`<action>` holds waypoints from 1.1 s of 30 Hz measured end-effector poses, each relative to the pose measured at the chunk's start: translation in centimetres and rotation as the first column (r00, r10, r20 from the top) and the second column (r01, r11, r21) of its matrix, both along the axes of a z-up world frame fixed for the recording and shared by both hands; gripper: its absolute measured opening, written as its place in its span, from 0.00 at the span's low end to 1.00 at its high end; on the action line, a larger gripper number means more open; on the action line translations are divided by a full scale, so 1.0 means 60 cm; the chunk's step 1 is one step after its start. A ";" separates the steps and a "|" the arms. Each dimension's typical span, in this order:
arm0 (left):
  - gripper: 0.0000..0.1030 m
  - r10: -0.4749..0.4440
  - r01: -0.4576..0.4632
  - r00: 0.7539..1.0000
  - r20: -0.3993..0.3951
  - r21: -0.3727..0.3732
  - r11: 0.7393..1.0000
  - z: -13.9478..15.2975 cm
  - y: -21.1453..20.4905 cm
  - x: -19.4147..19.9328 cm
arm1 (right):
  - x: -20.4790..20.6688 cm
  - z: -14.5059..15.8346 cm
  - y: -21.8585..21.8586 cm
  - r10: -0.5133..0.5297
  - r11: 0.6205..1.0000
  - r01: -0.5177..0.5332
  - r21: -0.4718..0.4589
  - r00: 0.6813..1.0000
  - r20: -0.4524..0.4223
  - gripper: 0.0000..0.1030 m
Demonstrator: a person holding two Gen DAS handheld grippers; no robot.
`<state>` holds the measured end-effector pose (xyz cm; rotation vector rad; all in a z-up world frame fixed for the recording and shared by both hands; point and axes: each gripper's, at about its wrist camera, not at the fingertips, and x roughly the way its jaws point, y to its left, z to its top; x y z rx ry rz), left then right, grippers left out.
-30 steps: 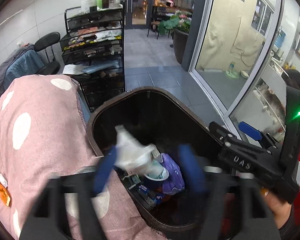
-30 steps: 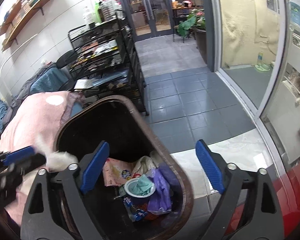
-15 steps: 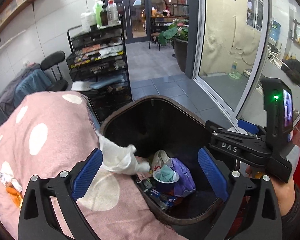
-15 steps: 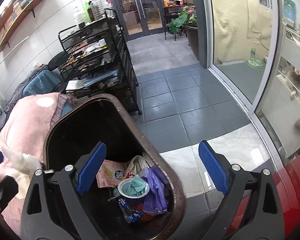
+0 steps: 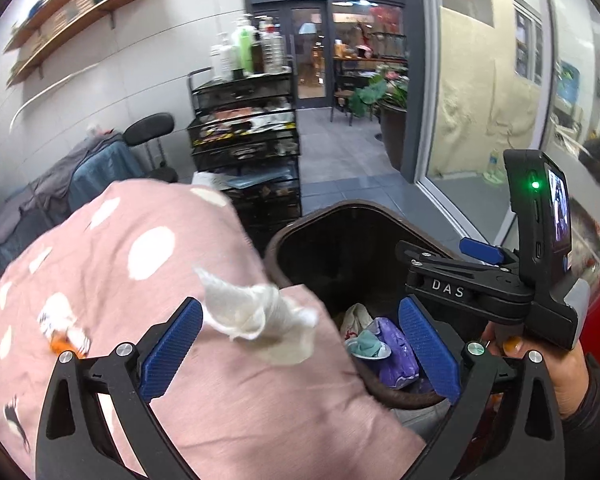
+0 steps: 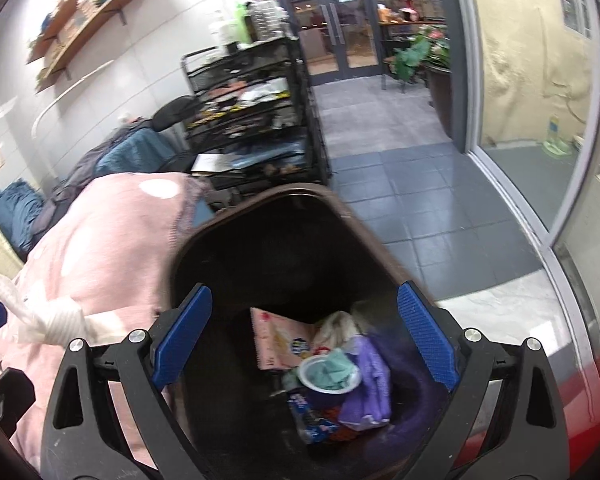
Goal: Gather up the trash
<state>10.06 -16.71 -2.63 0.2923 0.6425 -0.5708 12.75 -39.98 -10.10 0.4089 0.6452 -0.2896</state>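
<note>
A crumpled white tissue hangs by the left pad of my left gripper, above a pink dotted blanket. That gripper's jaws stand wide open, and the other pad is far from the tissue. A brown trash bin sits just right of the blanket. In the right wrist view my right gripper is open and empty over the bin. Inside lie a pink packet, a cup with teal paper and a purple wrapper. The tissue shows at the left edge.
An orange wrapper lies on the blanket at the left. A black wire rack of bottles and goods stands behind the bin, with a chair beside it. Grey tiled floor runs right to a glass wall. A hand holds the right gripper.
My left gripper's jaws opened wide and it drew back left, from over the bin to over the blanket, with the tissue still at its left finger. The right gripper shifted slightly.
</note>
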 end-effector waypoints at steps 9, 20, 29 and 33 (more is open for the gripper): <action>0.95 0.185 -0.186 0.983 -0.014 -0.053 0.981 0.009 0.122 0.014 | 0.043 0.034 0.107 0.190 0.982 -0.189 -0.018 0.981 0.042 0.91; 0.95 0.459 -0.461 0.887 -0.049 -0.049 0.886 -0.002 0.312 0.044 | 0.102 0.073 0.281 0.509 0.861 -0.508 -0.025 0.859 0.052 0.92; 0.95 0.606 -0.617 0.785 -0.131 -0.067 0.784 -0.027 0.465 0.055 | 0.151 0.087 0.431 0.695 0.719 -0.695 -0.027 0.719 -0.019 0.92; 0.95 0.608 -0.630 0.772 -0.186 -0.093 0.771 -0.042 0.491 0.060 | 0.174 0.074 0.492 0.740 0.669 -0.743 -0.020 0.668 -0.078 0.92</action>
